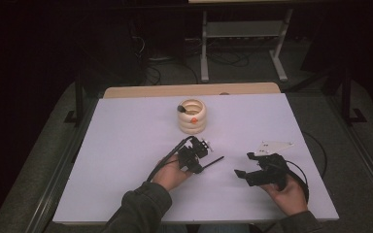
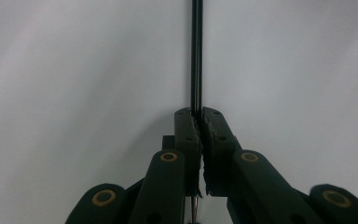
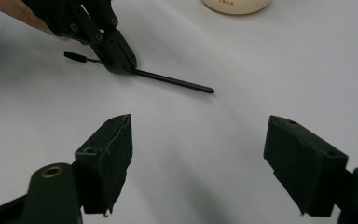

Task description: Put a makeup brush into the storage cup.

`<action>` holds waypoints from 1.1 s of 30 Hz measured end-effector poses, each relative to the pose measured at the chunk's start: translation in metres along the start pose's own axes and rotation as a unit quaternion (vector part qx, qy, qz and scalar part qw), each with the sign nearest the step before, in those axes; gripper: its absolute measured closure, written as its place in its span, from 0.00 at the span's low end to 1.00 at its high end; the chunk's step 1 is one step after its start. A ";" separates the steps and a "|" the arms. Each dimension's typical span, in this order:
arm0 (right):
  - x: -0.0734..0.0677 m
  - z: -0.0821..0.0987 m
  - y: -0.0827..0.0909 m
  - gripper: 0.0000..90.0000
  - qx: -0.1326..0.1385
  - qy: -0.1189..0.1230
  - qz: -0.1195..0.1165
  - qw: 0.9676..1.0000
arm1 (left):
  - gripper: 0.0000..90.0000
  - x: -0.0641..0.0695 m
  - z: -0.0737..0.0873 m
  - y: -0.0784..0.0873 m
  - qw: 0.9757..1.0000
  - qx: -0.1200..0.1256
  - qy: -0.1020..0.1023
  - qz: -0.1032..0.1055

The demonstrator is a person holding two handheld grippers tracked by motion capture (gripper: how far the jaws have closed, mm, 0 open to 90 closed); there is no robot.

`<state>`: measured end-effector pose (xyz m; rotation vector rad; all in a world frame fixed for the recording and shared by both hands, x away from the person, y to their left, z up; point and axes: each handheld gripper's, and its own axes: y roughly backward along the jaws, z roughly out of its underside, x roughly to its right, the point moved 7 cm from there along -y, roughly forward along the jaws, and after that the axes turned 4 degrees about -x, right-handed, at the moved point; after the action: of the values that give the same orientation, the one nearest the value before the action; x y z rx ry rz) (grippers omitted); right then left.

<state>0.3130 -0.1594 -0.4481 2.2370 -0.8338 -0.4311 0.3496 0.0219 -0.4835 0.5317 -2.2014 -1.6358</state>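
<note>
While the left tool [image 1: 205, 158] is clamped on a thin black rod [image 1: 214, 161], that rod lies low over the white table [image 1: 126, 160], near its middle, and points toward the right tool [image 1: 240, 174]. In the left gripper view the pads press the rod [image 2: 196, 56] from both sides. The right tool [image 3: 198, 163] rests apart from the rod [image 3: 177, 82], jaws spread wide, nothing between them. A cream ringed holder [image 1: 192, 115] stands farther back on the table.
</note>
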 end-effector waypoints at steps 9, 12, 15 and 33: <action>-0.002 0.000 -0.002 0.26 -0.002 0.003 -0.004 1.000 | 0.96 -0.001 0.011 0.018 0.999 0.034 -0.001 0.036; -0.005 -0.001 -0.003 0.26 -0.002 0.004 -0.007 1.000 | 0.96 -0.002 0.013 0.022 0.999 0.035 -0.007 0.038; -0.009 -0.003 -0.005 0.26 0.000 0.007 -0.017 1.000 | 0.96 -0.001 0.019 0.028 0.998 0.041 -0.015 0.041; -0.042 -0.040 -0.005 0.22 -0.020 0.072 -0.079 0.994 | 0.96 -0.004 0.059 0.064 0.993 0.090 -0.051 0.049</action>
<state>0.3044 -0.1084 -0.4216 2.2742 -0.5723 -0.3517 0.3187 0.0900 -0.4388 0.3887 -2.4244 -1.4535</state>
